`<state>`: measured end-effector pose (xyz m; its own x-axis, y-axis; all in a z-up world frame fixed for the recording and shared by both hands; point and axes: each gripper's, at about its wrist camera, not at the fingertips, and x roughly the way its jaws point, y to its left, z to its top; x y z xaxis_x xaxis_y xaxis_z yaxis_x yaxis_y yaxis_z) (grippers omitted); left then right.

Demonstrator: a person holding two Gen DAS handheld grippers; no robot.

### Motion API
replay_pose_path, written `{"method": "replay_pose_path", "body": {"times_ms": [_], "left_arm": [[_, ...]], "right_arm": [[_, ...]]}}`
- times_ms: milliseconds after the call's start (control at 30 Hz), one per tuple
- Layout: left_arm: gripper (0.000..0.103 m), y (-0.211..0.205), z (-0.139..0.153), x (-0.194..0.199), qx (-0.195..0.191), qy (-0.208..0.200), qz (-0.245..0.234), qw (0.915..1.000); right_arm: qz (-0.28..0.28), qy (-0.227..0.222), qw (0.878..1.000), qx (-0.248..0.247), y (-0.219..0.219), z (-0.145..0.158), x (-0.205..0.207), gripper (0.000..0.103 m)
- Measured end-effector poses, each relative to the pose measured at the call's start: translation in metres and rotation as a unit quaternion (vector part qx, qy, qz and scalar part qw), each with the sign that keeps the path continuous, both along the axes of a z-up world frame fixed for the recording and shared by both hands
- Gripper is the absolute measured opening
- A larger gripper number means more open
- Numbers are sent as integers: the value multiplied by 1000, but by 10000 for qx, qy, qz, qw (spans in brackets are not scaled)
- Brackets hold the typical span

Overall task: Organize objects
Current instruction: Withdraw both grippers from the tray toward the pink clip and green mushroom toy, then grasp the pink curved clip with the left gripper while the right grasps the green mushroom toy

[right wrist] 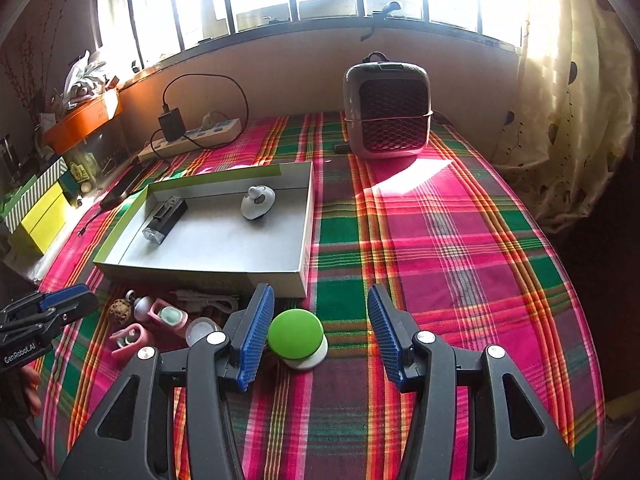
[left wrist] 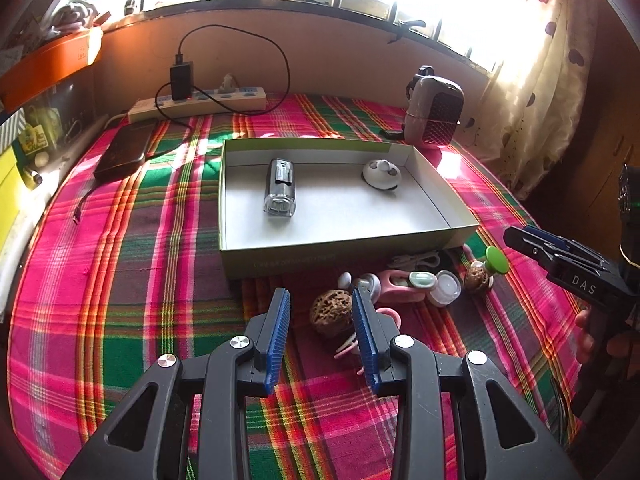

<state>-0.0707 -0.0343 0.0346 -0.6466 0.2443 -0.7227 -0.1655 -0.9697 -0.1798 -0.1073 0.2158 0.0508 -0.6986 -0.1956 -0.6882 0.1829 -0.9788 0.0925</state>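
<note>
Green-capped knob (right wrist: 296, 338) stands on the plaid cloth (right wrist: 460, 240) just before the box (right wrist: 200, 270), between the spread fingers of my right gripper (right wrist: 320, 336), and it looks light, hard and smooth, so I would pinch its rounded cap sides.

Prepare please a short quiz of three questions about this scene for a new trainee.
1. True or false: the shallow white cardboard box holds two items.
2. Which lies between the right gripper jaws?
A. wrinkled brown walnut
B. round green-capped button
C. silver flashlight
3. Fill in: the left gripper is ____ (open/shut).

Key: 1 true; 2 B; 3 open.
</note>
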Motion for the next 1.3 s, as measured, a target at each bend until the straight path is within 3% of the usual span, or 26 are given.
{"method": "replay_pose_path", "body": {"times_ms": [733,867,1300], "left_arm": [[34,34,-21,12,6,-270,-708,9971],[34,39,-26,8,-196,-338,-634,9972],[34,45,-30,-3,-270,-351,-558,9975]], "right_arm": [[89,-138,9999,-29,1,-14,12,55],[126,-172,9998,-19,-1,-16,12,55],[136,-263,9996,15,-7,-25,4,55]]}}
